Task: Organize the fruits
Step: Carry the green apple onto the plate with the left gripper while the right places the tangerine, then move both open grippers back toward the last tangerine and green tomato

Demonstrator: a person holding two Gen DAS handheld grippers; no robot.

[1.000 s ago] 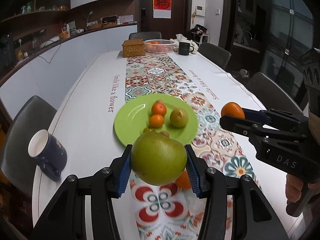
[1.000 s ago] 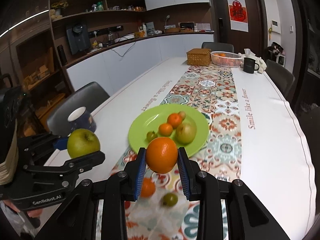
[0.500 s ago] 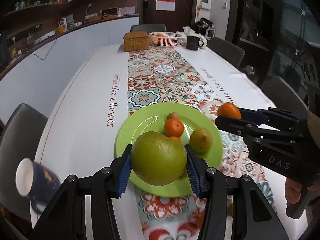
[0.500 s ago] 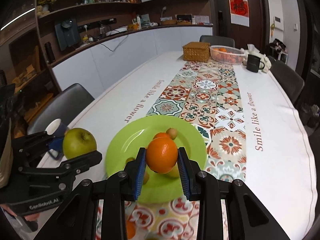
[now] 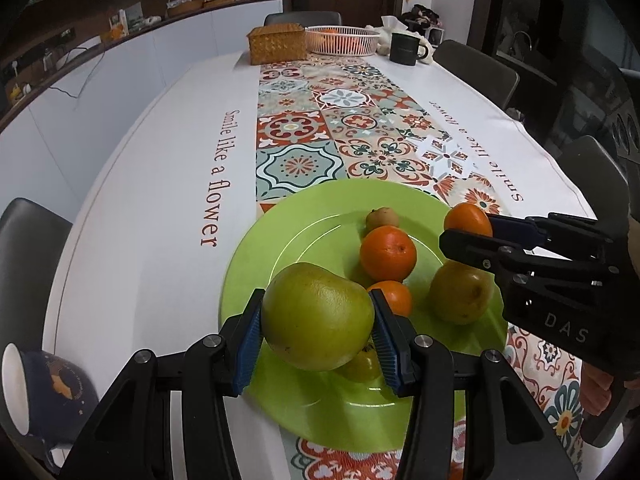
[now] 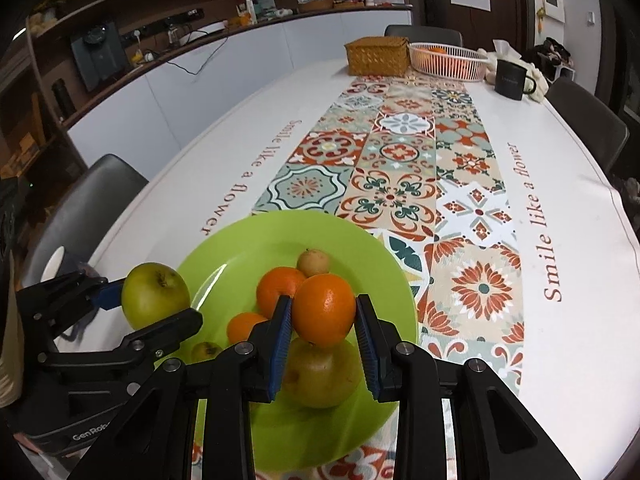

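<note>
My left gripper [image 5: 318, 330] is shut on a green apple [image 5: 316, 316] and holds it over the near left part of the green plate [image 5: 280, 240]. My right gripper [image 6: 323, 322] is shut on an orange [image 6: 324, 310] above the plate [image 6: 240, 248]. On the plate lie two oranges [image 5: 387, 253], a yellow-green pear [image 5: 460, 292], a small brown fruit [image 5: 382, 218] and a small green fruit [image 5: 362, 366]. In the left wrist view the right gripper [image 5: 466, 228] comes in from the right; in the right wrist view the left gripper [image 6: 154, 298] comes in from the left.
A navy mug [image 5: 36, 384] lies at the table's near left edge. At the far end stand a wicker box [image 5: 276, 44], a white basket [image 5: 340, 40] with fruit and a black mug [image 5: 404, 49]. Grey chairs [image 6: 84, 200] flank the table.
Both grippers have moved forward with their fruit, from short of the plate to over it. The loose fruit on the runner near me has dropped out of view.
</note>
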